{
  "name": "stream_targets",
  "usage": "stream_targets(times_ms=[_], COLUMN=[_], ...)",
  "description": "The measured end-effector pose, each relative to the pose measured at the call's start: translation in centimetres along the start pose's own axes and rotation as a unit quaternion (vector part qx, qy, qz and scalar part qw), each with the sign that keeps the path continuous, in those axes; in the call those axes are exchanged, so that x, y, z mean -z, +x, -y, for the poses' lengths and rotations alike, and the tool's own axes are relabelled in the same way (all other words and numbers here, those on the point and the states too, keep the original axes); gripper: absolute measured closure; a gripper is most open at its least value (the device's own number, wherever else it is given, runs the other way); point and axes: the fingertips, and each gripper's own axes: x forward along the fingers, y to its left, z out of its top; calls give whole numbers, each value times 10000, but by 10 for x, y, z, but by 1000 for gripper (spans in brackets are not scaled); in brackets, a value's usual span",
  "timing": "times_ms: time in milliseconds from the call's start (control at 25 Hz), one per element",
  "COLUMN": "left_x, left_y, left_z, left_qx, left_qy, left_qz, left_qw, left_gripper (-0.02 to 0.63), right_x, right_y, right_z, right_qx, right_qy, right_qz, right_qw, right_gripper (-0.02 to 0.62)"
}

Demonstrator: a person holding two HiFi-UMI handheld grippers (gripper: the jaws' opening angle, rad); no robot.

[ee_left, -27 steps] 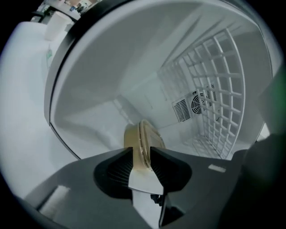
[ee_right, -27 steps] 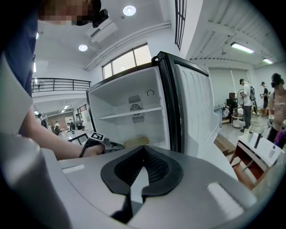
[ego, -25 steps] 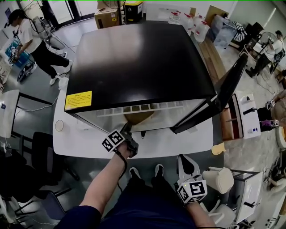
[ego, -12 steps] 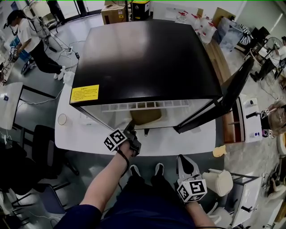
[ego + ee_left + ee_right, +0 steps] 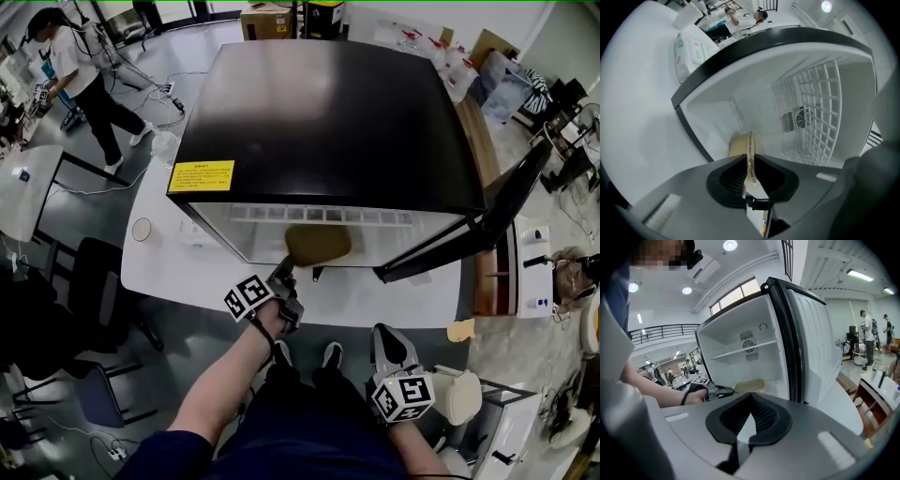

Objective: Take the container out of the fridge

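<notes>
A flat tan container (image 5: 319, 244) lies on the floor of the open fridge (image 5: 328, 112), close to its front edge. My left gripper (image 5: 284, 277) reaches in from the front and is shut on the container's near rim. In the left gripper view the thin rim (image 5: 751, 154) stands edge-on between the pads of that gripper (image 5: 751, 161), with the container's body (image 5: 739, 145) beyond. The right gripper view shows the container (image 5: 750, 386) and my left gripper (image 5: 723, 390) from the side. My right gripper (image 5: 394, 352) hangs low by my legs, shut and holding nothing (image 5: 750, 397).
The fridge door (image 5: 487, 220) stands open to the right. The fridge sits on a white table (image 5: 187, 281) with a small round disc (image 5: 142, 229) at its left. A wire shelf (image 5: 820, 108) spans the fridge interior. A chair (image 5: 89, 281) stands left; a person (image 5: 80, 80) walks at the far left.
The head view has shifted, and more of the container shows at the fridge's front. My left gripper stays at its near rim. The right gripper has not moved.
</notes>
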Motion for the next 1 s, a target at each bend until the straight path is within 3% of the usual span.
stream_targets(times_ms=[480,760,1000], left_x=[19,22,-2], left_y=[-38,-80,-123], left_z=[0,-17,-43], left_qx=[467,408,376], left_qy=[-1,151,158], left_qz=[-279,-460,-318], left_qw=[9985,9980,9987], left_gripper=[554,554,554], right_x=[1,10,20], right_y=[22,39,52], right_z=[-23,-55,-85], right_qx=[-666,-1164,-1493], right_qy=[-164,-264,-335], right_qz=[-189,-392,-577], right_qw=[9975,9921,9865], right_gripper=[589,589,589])
